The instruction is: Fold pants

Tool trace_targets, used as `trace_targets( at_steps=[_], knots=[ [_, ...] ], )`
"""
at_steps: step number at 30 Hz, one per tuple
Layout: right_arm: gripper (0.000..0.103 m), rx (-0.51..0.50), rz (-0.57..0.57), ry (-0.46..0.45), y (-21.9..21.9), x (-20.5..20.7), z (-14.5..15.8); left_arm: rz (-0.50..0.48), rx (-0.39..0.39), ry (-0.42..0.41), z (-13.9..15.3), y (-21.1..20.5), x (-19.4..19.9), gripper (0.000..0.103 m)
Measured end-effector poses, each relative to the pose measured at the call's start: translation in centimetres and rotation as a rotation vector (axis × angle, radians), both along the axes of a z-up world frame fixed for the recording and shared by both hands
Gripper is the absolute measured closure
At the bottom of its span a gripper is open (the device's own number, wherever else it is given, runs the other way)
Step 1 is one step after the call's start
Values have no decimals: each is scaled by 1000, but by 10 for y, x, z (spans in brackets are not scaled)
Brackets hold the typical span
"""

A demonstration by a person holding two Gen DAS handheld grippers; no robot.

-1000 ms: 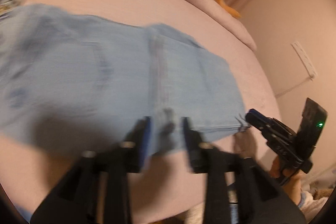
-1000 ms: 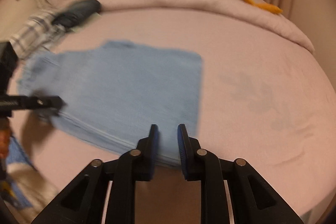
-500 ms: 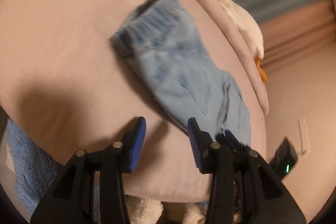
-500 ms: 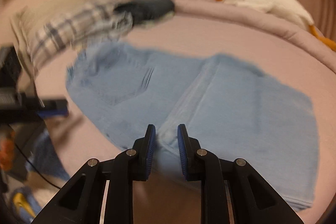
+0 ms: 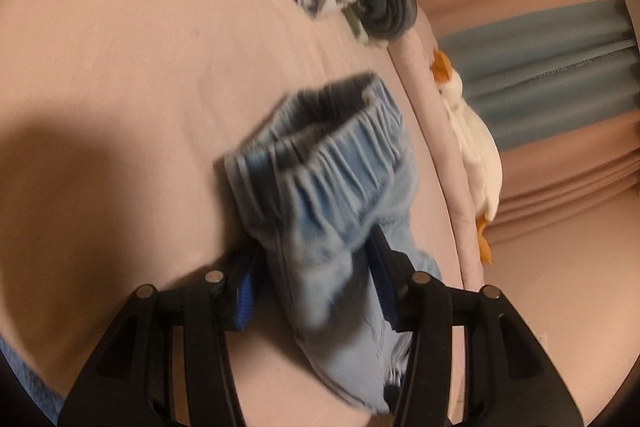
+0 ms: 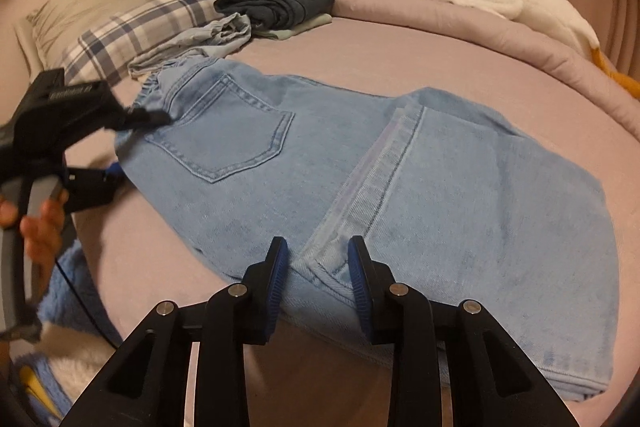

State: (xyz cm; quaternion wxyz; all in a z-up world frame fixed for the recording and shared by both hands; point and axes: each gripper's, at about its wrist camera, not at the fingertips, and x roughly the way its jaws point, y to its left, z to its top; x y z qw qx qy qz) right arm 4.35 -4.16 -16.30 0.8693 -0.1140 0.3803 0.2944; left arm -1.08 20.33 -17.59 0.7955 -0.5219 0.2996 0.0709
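Light blue jeans (image 6: 400, 179) are lying folded across the pink bed sheet (image 6: 420, 59), filling mid-frame.

The right gripper (image 6: 316, 273) is straddling the leg-hem seam at the lower centre, its jaws having just been opening, pads apart from the denim. The left gripper (image 5: 312, 275), also just opening, is loosely bracketing the elastic waistband end (whether either pad is pressing cannot be told). A dark folded garment (image 6: 280, 1) is sitting at upper left.

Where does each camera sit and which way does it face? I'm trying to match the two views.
Left wrist: on the left gripper, looking along the jeans from the waistband end; only its fingers show.
Right wrist: on the right gripper, facing across the bed toward the pillows; its fingers, the left gripper and a hand show.
Shared: jeans, dark folded clothes, plush goose.
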Motion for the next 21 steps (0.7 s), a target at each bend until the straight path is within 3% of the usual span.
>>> trace_targets(
  at_steps=[4, 6, 10, 13, 16, 18, 19, 21],
  knots=[
    [71, 18, 1, 14, -2, 2, 0, -6, 56, -2, 2, 3, 14, 51],
    [71, 19, 1, 25, -1, 3, 1, -10, 35, -10, 0, 7, 15, 51],
    [71, 25, 7, 72, -2, 10, 10, -56, -8, -41, 1, 14, 5, 67],
    [71, 117, 18, 82, -7, 20, 29, -80, 46, -59, 9, 10, -5, 69],
    [71, 99, -24, 82, 6, 48, 36, -106, 98, -79, 19, 5, -7, 69],
    [78, 68, -51, 74, 21, 70, 32, -126, 138, -93, 25, 2, -7, 69],
    [94, 53, -68, 81, 29, 81, 28, -133, 152, -98, 27, 1, -7, 69],
    [97, 47, -93, 122, 42, 104, 19, -150, 172, -112, 29, 0, -6, 69]
  ],
)
